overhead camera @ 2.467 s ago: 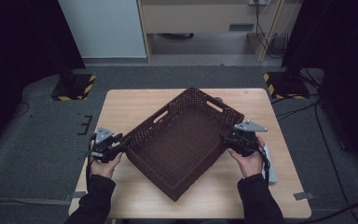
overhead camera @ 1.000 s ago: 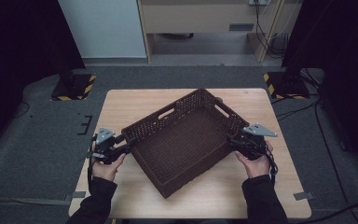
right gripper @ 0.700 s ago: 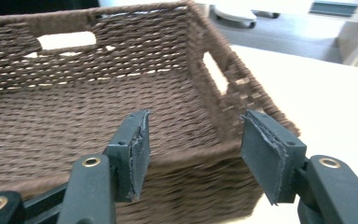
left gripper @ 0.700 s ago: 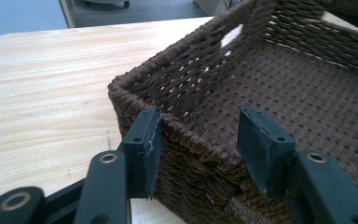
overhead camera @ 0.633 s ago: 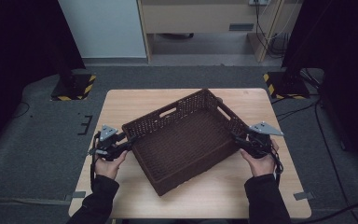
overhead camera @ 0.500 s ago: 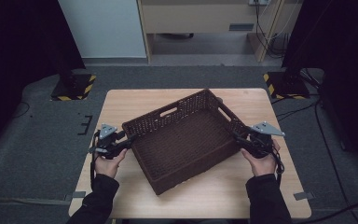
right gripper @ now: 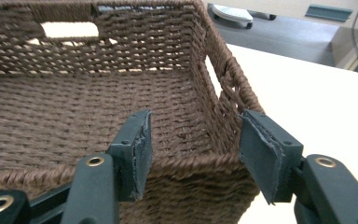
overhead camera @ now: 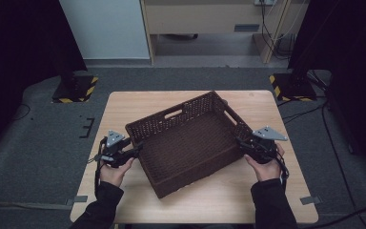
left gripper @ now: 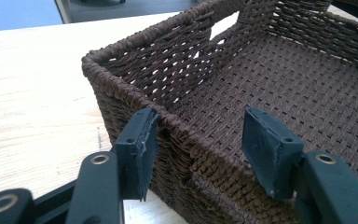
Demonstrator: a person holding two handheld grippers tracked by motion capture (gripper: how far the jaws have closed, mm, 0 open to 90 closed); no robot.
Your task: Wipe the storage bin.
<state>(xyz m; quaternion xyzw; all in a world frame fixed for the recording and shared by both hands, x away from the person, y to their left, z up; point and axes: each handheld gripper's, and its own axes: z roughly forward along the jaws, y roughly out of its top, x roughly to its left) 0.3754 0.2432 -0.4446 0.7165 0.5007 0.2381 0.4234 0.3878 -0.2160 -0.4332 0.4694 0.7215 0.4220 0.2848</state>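
A wooden table (overhead camera: 124, 107) stands on a grey carpeted floor and carries a dark brown woven basket (overhead camera: 188, 140). The basket is the landmark here. It is empty and sits near the middle of the table, turned at an angle to the table's edges, with handle slots cut into its walls.

The left gripper (overhead camera: 134, 150) is held at the basket's left corner. In the left gripper view its jaws straddle the basket wall (left gripper: 191, 149): one pad lies against the outer face near the corner, while the other stands inside the basket, clear of the weave. These jaws have just been opening and are wide, with the wall between them but not clamped.

The right gripper (overhead camera: 242, 144) is held at the basket's right corner. In the right gripper view its jaws also stand wide, one pad over the basket's inside (right gripper: 135, 154) and the other beyond the corner, above the table. Neither pad presses on the rim (right gripper: 191, 161).
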